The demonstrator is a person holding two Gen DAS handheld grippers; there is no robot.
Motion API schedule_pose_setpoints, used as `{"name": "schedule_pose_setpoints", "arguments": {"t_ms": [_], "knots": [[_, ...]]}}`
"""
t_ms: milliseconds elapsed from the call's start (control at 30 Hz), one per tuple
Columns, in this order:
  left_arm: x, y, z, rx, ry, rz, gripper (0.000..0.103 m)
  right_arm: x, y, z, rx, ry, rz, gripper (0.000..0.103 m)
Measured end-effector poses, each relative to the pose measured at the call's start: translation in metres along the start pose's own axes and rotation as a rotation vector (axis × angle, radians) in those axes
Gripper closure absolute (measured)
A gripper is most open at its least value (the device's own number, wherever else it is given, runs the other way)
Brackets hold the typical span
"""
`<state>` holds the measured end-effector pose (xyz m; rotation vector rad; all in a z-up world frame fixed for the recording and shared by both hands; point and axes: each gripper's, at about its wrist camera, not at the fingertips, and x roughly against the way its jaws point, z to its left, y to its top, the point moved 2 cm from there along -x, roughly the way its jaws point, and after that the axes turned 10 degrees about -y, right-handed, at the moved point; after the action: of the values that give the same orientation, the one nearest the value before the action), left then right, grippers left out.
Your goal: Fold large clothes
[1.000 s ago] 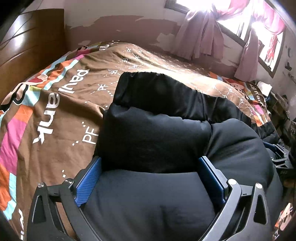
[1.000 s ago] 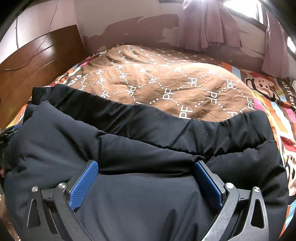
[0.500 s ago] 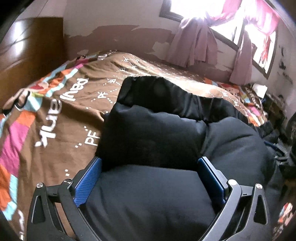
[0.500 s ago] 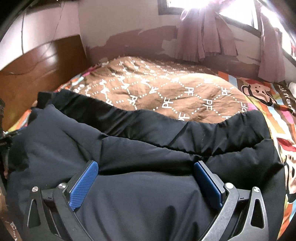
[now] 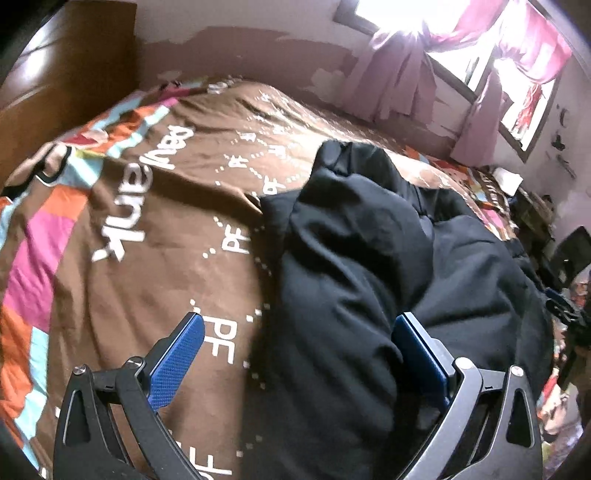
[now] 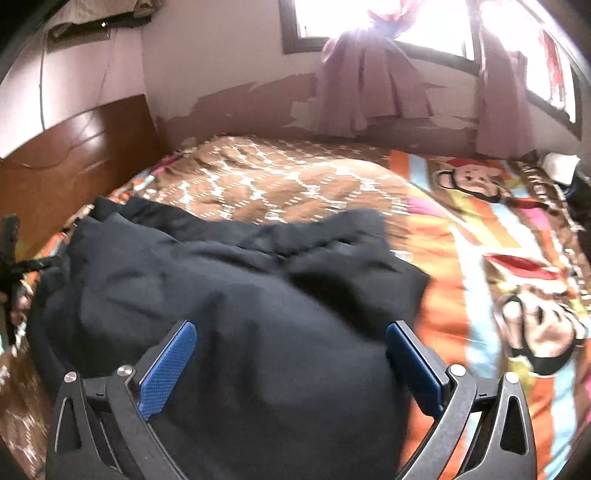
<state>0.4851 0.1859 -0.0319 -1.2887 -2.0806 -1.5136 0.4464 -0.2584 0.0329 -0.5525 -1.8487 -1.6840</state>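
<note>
Black jacket (image 5: 369, 288) lies bunched on bedspread (image 5: 147, 258); left gripper (image 5: 299, 343) and right gripper (image 6: 291, 350) (fingers spread) grip nothing.

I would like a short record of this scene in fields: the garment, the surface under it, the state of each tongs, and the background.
garment: black padded jacket, bunched and partly folded
surface: bed with brown patterned quilt
left tongs: open, jacket edge between the jaws, not clamped
right tongs: open, over the jacket
background: bright window, pink curtains, wooden headboard
</note>
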Motion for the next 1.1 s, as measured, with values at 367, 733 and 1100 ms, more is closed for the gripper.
{"name": "schedule_pose_setpoints", "arguments": {"t_ms": [367, 733, 1100], "knots": [[-0.021, -0.008, 0.014, 0.077, -0.133, 0.138, 0.002, -0.035, -0.031, -0.071, -0.176, 0.115, 0.171, 0.000], [-0.025, -0.010, 0.019, 0.111, -0.217, 0.185, 0.004, -0.068, -0.059, -0.094, -0.376, 0.397, 0.260, 0.000], [-0.015, -0.010, 0.008, 0.169, -0.211, 0.203, 0.050, -0.054, -0.061, -0.084, -0.398, 0.454, 0.281, 0.043]]}}
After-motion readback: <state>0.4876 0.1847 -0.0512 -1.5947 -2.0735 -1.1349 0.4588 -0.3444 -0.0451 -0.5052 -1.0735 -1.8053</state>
